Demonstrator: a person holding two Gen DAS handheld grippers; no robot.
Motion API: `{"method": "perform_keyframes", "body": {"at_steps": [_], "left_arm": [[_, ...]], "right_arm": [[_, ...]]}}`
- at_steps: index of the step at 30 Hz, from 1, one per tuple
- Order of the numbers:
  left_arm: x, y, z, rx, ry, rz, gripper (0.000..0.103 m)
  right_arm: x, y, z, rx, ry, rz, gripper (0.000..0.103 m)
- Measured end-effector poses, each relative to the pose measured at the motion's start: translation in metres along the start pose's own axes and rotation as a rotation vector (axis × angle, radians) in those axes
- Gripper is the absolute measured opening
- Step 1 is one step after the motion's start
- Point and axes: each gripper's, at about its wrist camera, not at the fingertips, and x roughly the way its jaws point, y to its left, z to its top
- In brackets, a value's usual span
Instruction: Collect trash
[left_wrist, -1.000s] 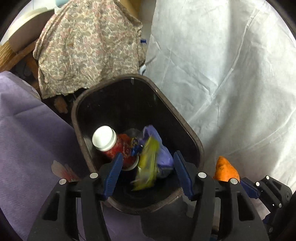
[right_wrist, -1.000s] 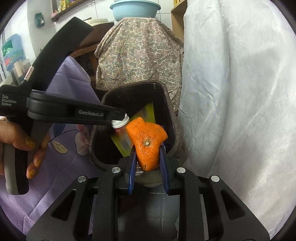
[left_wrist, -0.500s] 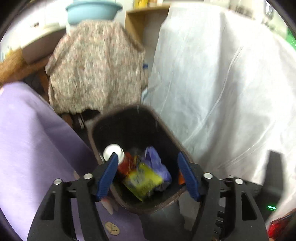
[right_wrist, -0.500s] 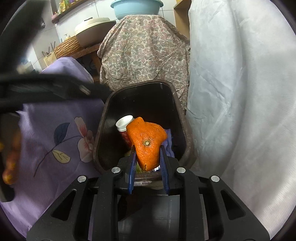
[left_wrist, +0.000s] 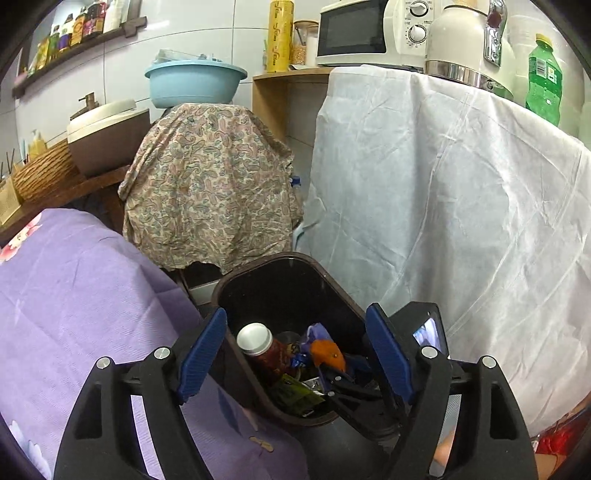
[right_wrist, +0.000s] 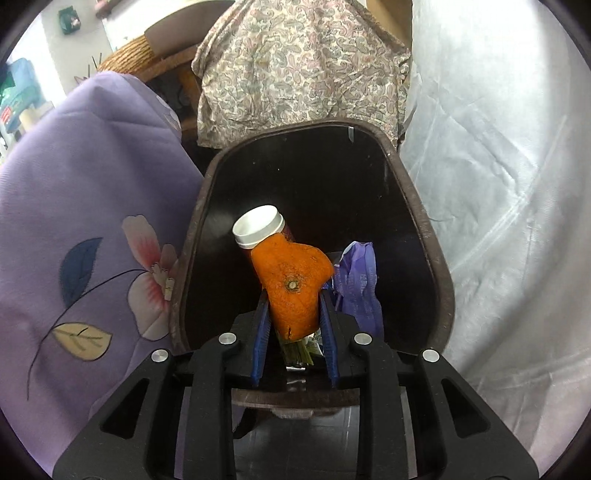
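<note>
A dark brown trash bin (right_wrist: 413, 206) stands open on the floor; it also shows in the left wrist view (left_wrist: 273, 266). Inside lie a red bottle with a white cap (right_wrist: 258, 225), a purple bag (right_wrist: 358, 280) and a green-yellow wrapper (left_wrist: 295, 395). My right gripper (right_wrist: 293, 321) is shut on an orange peel (right_wrist: 291, 284) and holds it over the bin's mouth. In the left wrist view the right gripper (left_wrist: 332, 373) reaches into the bin with the peel (left_wrist: 327, 352). My left gripper (left_wrist: 295, 358) is open and empty, raised above the bin's near rim.
A purple flowered cloth (right_wrist: 85, 206) covers furniture left of the bin. A white sheet (left_wrist: 461, 206) hangs on the right. A paisley cloth (left_wrist: 207, 184) drapes behind the bin. A microwave (left_wrist: 351, 33), kettle and green bottle (left_wrist: 543, 77) stand on the counter above.
My left gripper has pulled up and back from the bin, open and empty. My right gripper has moved forward over the bin mouth with the orange peel still held.
</note>
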Motion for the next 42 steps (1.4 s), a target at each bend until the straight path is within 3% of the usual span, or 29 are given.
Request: {"method": "perform_keyframes", "body": {"at_steps": [4,6,16,23,26,31,33,39,42], "left_arm": [[-0.004,0.007,-0.002,-0.019,-0.007,0.007,0.077],[-0.005,0.010,-0.003,-0.026,-0.008,0.006,0.078],[-0.033,0.014,-0.014,-0.023,-0.052,0.019,0.080],[-0.086,0.033,-0.035,-0.084,-0.127,0.033,0.090],[-0.113,0.037,-0.045,-0.096,-0.174,0.048,0.097],[-0.160,0.042,-0.065,-0.095,-0.249,0.096,0.097],[-0.172,0.045,-0.073,-0.102,-0.257,0.106,0.097],[-0.208,0.053,-0.100,-0.153,-0.300,0.149,0.097],[-0.225,0.053,-0.116,-0.163,-0.341,0.193,0.097]], "right_arm": [[0.004,0.004,0.001,-0.010,-0.002,-0.022,0.041],[0.001,0.006,0.001,-0.016,-0.013,-0.032,0.052],[-0.029,0.023,-0.005,-0.059,-0.064,-0.067,0.057],[-0.091,0.046,-0.020,-0.131,-0.159,-0.101,0.062],[-0.120,0.051,-0.025,-0.123,-0.205,-0.079,0.075],[-0.179,0.066,-0.043,-0.124,-0.311,-0.043,0.077],[-0.201,0.075,-0.053,-0.135,-0.352,-0.037,0.086],[-0.257,0.100,-0.081,-0.190,-0.452,-0.016,0.087],[-0.282,0.111,-0.095,-0.214,-0.517,0.019,0.097]]}}
